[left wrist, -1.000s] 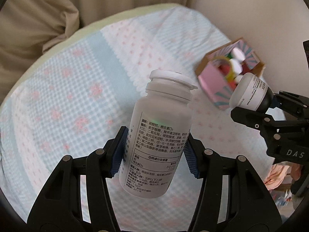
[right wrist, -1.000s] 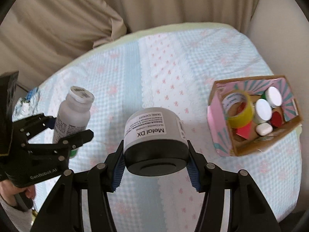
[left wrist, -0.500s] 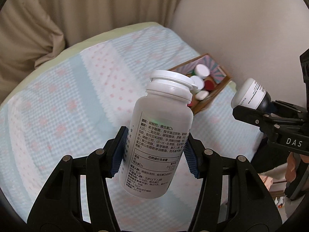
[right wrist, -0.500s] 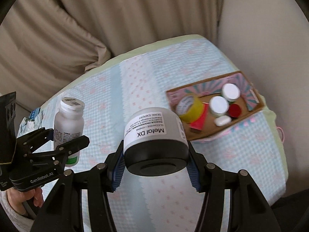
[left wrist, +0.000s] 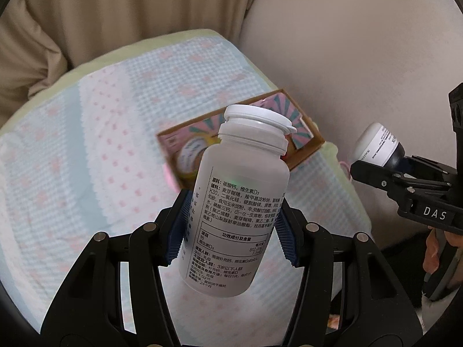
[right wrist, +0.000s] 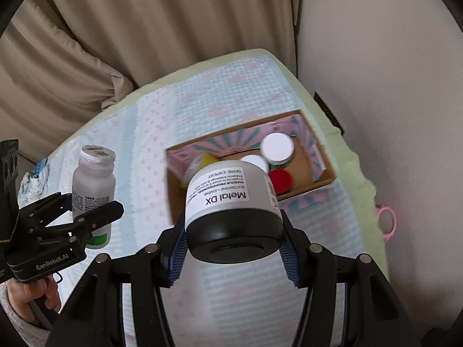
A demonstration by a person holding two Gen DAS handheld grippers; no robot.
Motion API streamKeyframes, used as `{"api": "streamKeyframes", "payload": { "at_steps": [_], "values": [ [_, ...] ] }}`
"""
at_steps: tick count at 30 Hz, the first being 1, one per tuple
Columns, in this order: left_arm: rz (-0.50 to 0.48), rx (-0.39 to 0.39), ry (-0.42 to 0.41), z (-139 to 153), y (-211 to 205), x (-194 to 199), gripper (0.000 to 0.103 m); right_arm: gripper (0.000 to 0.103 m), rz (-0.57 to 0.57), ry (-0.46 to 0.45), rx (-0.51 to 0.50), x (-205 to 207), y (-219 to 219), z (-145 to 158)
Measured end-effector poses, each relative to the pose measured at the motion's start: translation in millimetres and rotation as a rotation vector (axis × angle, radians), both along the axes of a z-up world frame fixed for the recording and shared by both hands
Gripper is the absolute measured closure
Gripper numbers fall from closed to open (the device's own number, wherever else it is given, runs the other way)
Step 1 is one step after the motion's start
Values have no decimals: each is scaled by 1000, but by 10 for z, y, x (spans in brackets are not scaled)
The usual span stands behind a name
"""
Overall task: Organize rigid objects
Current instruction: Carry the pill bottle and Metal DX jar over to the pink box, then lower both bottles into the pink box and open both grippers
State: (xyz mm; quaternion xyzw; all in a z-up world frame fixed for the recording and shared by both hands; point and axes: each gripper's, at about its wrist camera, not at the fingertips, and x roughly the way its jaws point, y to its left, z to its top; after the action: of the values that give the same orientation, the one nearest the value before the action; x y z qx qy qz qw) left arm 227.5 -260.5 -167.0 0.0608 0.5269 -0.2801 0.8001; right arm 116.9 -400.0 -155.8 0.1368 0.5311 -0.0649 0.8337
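The left hand-held gripper (left wrist: 230, 232) is clamped on a white plastic bottle (left wrist: 237, 202). Both blue ribbed pads press the bottle's sides near mid-height. The bottle is tilted, its white flip cap pointing up and to the right, its printed label facing the left wrist camera.

The right hand-held gripper (right wrist: 233, 248) is clamped on a grey jar (right wrist: 231, 202) with a black lid. The jar is held lid toward the camera, and its label reads "Metal DX". The blue pads bear on the jar at its black lid end.

Both items are held in the air above a bed (right wrist: 231, 92) covered with a light blue and pink patterned cloth. A cardboard box (right wrist: 324, 173) with a pink and teal printed interior lies on the bed near its right edge. The box contains two white-lidded containers (right wrist: 276, 147), a red-lidded item (right wrist: 279, 180) and, partly hidden behind the jar, what appears to be a yellow roll of tape; motion blur prevents confirmation.

A beige curtain (right wrist: 159, 29) hangs behind the bed, with a plain wall (right wrist: 376, 72) to the right. The person's hand (right wrist: 31, 292) grips the left handle.
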Motion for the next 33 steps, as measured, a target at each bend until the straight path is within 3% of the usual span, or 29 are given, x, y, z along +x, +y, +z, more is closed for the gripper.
{"api": "streamKeyframes", "payload": {
  "at_steps": [4,13,23,30,31,32,33],
  "values": [
    [22,7,35,-218,-367,191,51,51,7,28,10,187,-450,-178],
    [4,41,135,-761,-990,592,51,51,-12,117,67,610,-1027,-769],
    [-50,152,200,-1448,-1319,887,51,51,-32,216,121,902,-1179,-1461],
    [-76,212,173,-1597,-1372,874,51,51,4,247,129,985,-1137,-1628],
    [-70,213,154,-1568,-1368,874,45,50,7,247,120,1001,-1132,-1628],
    [-67,200,139,-1516,-1360,872,17,42,6,234,104,1002,-1134,-1600],
    [-66,189,129,-1476,-1354,873,0,33,4,222,94,1006,-1143,-1579]
  ]
}}
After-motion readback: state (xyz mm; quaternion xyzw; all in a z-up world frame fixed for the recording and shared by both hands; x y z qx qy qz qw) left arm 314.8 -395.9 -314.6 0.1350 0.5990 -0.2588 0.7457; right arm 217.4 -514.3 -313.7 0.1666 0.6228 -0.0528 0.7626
